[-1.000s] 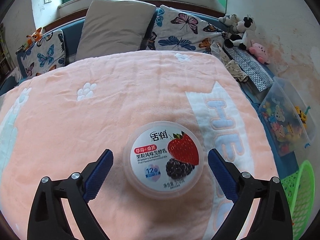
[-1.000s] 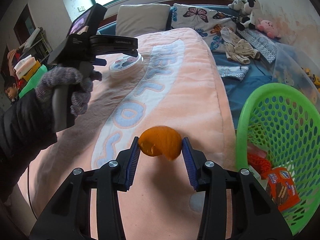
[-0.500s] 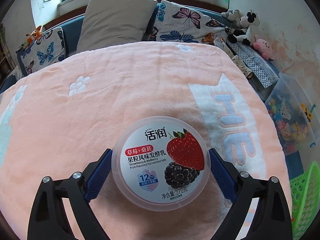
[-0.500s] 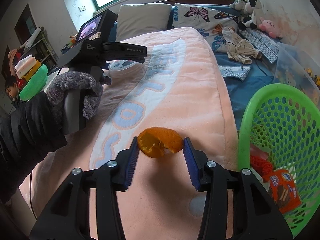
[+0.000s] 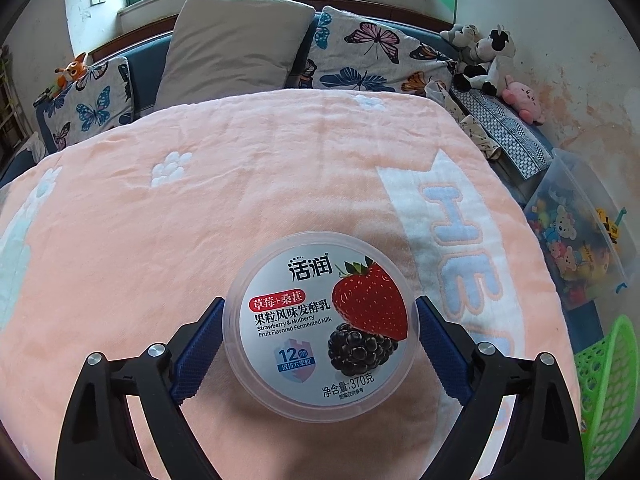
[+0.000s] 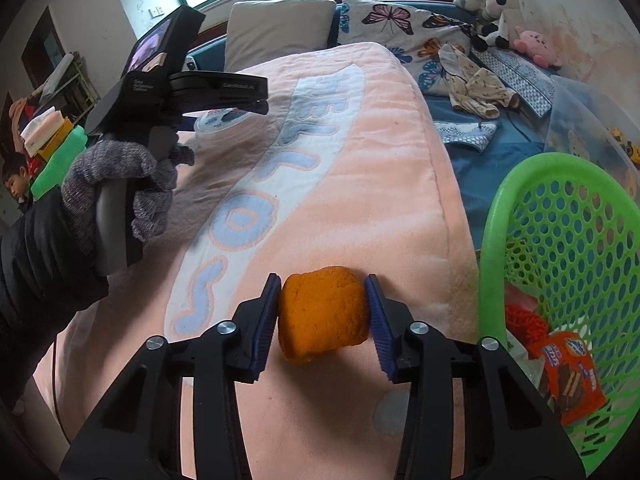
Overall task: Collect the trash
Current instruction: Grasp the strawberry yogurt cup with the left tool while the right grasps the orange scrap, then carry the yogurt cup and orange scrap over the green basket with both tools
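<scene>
Now both claws have a catch.
The right gripper [image 6: 322, 318] has just closed, pinching soft, light orange peel [image 6: 322, 314] by its sides, lower centre; the left gripper [image 5: 320, 328] straddles the stiff, slippery yogurt tub [image 5: 320, 322] at its rim.

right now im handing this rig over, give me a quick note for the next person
Right gripper: fingers just closed on the orange peel, held over the pink blanket beside the green basket.
Left gripper: blue fingers at both sides of the yogurt tub, which sits on the blanket; whether they press on it, I cannot tell.
Done: a red snack wrapper and other scraps are in the basket.
Left: drop the peel into the basket, then grip the tub, lift it and bin it too.
</scene>
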Available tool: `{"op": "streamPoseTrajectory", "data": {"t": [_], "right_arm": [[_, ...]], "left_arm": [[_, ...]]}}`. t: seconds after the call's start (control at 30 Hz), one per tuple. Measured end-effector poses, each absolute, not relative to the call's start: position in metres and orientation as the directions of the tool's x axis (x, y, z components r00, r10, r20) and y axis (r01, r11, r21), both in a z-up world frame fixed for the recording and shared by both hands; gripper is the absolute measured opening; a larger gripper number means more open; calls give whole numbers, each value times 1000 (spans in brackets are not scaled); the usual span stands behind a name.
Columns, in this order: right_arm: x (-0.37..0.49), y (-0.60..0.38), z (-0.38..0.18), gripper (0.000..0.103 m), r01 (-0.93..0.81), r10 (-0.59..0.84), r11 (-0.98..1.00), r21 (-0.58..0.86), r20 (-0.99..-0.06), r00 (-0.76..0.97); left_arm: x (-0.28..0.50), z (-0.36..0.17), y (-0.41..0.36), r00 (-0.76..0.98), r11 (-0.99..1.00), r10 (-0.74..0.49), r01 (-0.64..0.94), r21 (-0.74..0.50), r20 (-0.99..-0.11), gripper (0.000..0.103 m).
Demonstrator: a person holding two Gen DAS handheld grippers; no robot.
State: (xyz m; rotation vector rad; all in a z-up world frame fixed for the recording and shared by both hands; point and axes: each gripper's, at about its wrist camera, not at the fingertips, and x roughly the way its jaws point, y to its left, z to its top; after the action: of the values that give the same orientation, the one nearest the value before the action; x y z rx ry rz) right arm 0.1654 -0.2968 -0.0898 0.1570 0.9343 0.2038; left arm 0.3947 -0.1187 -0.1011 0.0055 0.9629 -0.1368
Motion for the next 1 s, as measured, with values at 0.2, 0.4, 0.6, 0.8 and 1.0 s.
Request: {"op": "streamPoseTrajectory", "data": {"t": [0.2, 0.4, 0.6, 0.8, 1.0], "right_arm": [[153, -300, -80, 39, -103, 251, 966, 238, -765, 593], [134, -305, -67, 39, -93, 243, 967, 236, -751, 614], [110, -318, -55, 39, -69, 226, 969, 238, -735, 639], [85, -334, -45, 39, -27, 188, 973, 228, -725, 663], [64, -356, -37, 39, 17, 144, 977, 213, -713, 686]], "left_arm": [[370, -80, -113, 585, 989, -135, 134, -70, -800, 89], [334, -53, -114, 610, 982, -164, 177, -68, -775, 89], [294, -33, -116, 623, 972, -208, 215, -90, -754, 89], [254, -20, -120, 622, 959, -252, 263, -105, -742, 89], [221, -11, -135, 611, 938, -307, 323, -124, -730, 89]]}}
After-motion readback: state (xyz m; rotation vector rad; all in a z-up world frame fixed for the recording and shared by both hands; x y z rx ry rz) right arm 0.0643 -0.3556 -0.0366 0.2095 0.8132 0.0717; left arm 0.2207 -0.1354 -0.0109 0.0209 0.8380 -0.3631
